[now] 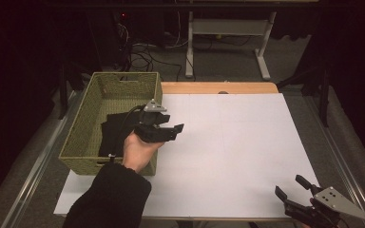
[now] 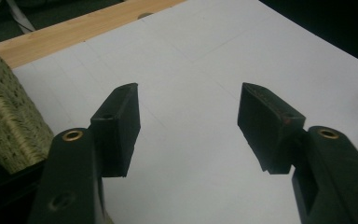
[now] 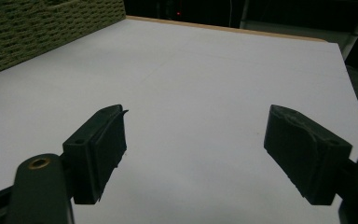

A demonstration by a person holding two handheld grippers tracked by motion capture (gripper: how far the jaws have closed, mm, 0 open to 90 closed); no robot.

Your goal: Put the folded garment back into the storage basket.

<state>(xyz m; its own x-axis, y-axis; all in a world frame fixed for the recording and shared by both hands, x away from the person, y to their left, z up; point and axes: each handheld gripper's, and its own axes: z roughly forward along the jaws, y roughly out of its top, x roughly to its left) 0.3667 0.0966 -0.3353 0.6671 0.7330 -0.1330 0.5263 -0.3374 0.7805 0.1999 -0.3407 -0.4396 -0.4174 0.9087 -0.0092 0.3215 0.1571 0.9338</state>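
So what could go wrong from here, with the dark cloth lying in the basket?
The folded black cloth sits against the woven green basket wall nearest the white mat; it may catch the rim if lifted. The open left gripper hovers beside that rim and might knock the basket. The open right gripper waits at the mat's near corner, probably too far to help.

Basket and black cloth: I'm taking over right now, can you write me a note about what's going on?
Left claw: open, holding nothing, hovering by the right rim of the woven basket, pointing out over the white sheet.
Right claw: open, holding nothing, at the near right corner of the sheet.
Things: the black cloth lies inside the basket, at its near end.
Done: the cloth looks put away in the basket.
Left: probably nothing more to pack; I can't see any other items on the sheet.
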